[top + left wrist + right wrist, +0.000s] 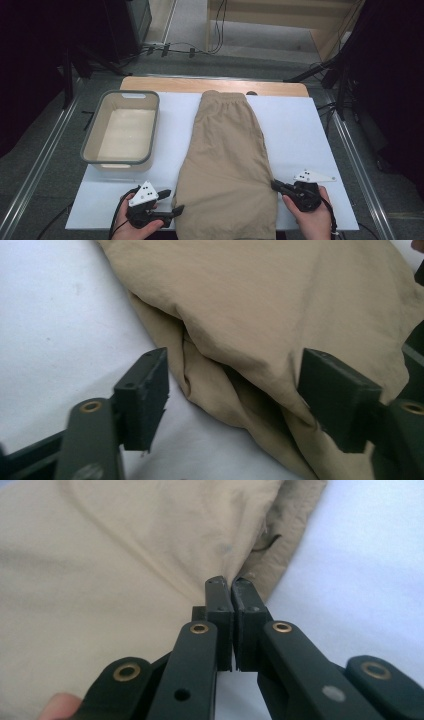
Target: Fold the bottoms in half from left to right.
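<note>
In the high view, folded tan shorts (pixel 227 160) are spread on a white sheet (pixel 295 125) over a wooden table (pixel 210 84), beside a grey-rimmed tub (pixel 121 129); grey floor and cables lie beyond.

In the left gripper view, the left gripper (pixel 235 400) is seen parted around the shorts' edge, pads apart from the cloth.

In the right gripper view, the right gripper (pixel 232 587) is pinched together at the hem. No writing can be read.

I see a white table top (pixel 300 130) w/ a wooden far edge (pixel 165 83), grey carpet floor (pixel 45 165), cables (pixel 195 49) beyond, dark drapes both sides, wooden furniture (pixel 300 20) at back.
</note>
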Available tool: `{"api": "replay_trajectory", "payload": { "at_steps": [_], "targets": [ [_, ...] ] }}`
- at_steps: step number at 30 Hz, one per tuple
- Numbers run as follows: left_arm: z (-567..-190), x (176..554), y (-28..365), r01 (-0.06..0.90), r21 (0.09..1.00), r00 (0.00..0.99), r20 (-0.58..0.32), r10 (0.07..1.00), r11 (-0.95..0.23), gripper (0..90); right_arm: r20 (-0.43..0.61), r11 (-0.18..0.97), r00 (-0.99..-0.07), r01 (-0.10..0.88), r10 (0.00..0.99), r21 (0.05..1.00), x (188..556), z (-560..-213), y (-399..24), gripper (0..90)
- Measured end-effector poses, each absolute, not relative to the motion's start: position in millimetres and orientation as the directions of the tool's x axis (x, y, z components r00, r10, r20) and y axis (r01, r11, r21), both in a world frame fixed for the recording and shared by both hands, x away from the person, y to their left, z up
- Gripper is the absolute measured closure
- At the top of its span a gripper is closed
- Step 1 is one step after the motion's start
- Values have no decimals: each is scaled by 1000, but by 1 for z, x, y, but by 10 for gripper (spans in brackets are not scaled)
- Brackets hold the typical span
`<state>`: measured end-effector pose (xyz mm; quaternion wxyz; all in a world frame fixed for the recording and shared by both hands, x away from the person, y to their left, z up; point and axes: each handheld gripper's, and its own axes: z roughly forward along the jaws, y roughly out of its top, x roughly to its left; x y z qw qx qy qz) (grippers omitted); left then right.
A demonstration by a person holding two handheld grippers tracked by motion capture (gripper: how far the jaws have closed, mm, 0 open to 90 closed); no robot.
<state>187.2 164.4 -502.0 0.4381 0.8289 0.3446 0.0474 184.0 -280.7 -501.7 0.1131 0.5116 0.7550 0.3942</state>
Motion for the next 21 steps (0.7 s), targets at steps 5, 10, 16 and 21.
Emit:
{"api": "replay_trajectory", "payload": {
  "at_steps": [5,10,16,21],
  "targets": [
    [-502,186,162,529,751,767,-224,601,-395,434,231,172,-446,694,865,699,181,-506,-282,875],
    [-504,187,158,552,713,776,-249,580,-432,621,215,187,-444,700,870,689,181,-510,-280,875],
    [-503,188,156,552,674,799,-261,541,-491,880,208,201,-444,712,872,673,179,-516,-277,875],
    [-497,183,159,511,657,835,-226,502,-554,889,223,207,-457,716,861,667,171,-518,-277,875]
  ]
}}
